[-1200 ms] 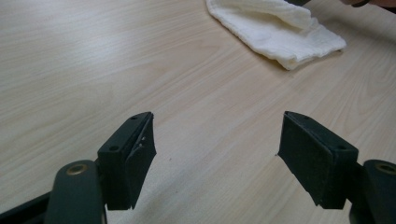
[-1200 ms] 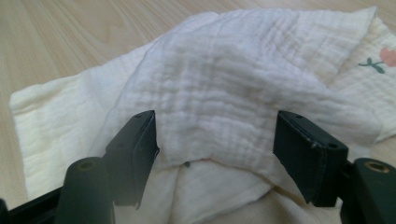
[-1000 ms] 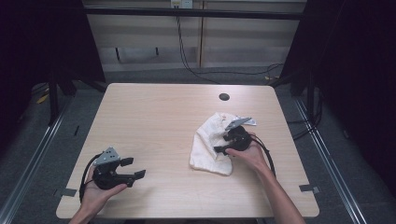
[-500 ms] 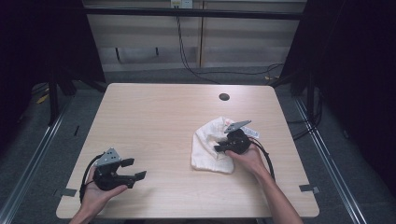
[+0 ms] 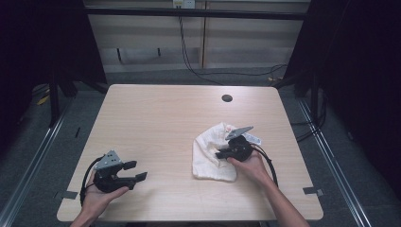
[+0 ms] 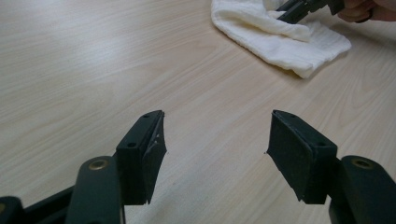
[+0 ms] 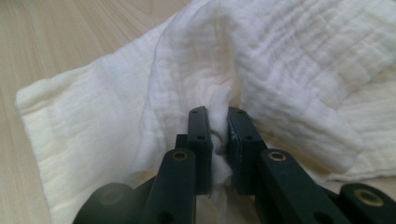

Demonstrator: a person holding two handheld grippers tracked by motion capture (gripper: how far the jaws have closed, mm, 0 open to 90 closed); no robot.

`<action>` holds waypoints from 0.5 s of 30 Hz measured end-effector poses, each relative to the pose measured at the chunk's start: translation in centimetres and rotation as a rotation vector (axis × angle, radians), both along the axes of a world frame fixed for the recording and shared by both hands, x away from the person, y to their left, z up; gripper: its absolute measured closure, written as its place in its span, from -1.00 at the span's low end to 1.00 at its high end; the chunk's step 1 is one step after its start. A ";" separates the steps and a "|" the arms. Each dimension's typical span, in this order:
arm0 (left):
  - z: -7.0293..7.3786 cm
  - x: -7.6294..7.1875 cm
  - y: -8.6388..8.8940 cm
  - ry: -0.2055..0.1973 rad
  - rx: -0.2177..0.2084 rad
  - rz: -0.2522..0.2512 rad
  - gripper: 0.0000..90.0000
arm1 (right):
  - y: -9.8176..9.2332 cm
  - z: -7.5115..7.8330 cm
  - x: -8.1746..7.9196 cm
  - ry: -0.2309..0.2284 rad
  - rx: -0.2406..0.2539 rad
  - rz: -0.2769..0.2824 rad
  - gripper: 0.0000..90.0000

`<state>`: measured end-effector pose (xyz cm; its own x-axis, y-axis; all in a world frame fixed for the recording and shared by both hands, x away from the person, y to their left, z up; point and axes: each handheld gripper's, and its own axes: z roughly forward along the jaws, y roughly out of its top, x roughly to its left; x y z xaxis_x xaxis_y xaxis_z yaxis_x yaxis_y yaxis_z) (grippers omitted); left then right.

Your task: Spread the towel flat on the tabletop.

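Cloth lies crumpled on the counter's right side, a fold pinched in the right hand-held gripper, whose jaws have just closed. Left hand-held gripper, near left, gapes empty, jaws narrowing slightly.

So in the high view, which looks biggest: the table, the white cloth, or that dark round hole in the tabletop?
Largest to smallest, as they look in the high view:
1. The table, by far.
2. The white cloth.
3. The dark round hole, smallest, though it sits farthest from the camera.

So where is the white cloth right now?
In the high view the white cloth lies on the table's right half, a fold pinched in the right gripper, well apart from the left gripper.
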<state>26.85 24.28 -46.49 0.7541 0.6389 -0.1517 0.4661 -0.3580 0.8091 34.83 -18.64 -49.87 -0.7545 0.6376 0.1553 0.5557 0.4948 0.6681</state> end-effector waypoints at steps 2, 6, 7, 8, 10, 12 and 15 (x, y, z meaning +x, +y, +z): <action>0.0 0.0 -0.1 0.006 0.001 -0.004 -0.18 | 0.1 0.0 -0.5 0.004 0.001 0.001 0.80; -0.1 0.1 -0.3 0.013 0.024 0.003 -0.19 | 0.6 0.2 -1.4 0.001 -0.014 0.027 0.80; -0.2 0.1 -0.4 0.012 0.017 -0.009 -0.19 | 0.7 0.2 -1.6 0.009 -0.013 0.031 0.80; -0.2 0.1 -0.4 0.011 0.013 -0.013 -0.20 | 0.8 0.2 -1.9 0.002 -0.013 0.034 0.80; -0.1 0.0 -0.4 0.011 0.011 -0.017 -0.22 | 1.0 0.2 -2.3 0.006 -0.013 0.041 0.80; -0.2 0.0 -0.5 0.017 0.005 -0.021 -0.23 | 1.2 0.1 -2.7 0.007 0.006 0.046 0.80; -0.2 0.0 -0.7 0.014 0.014 -0.018 -0.29 | 1.4 0.1 -3.1 0.021 0.016 0.049 0.80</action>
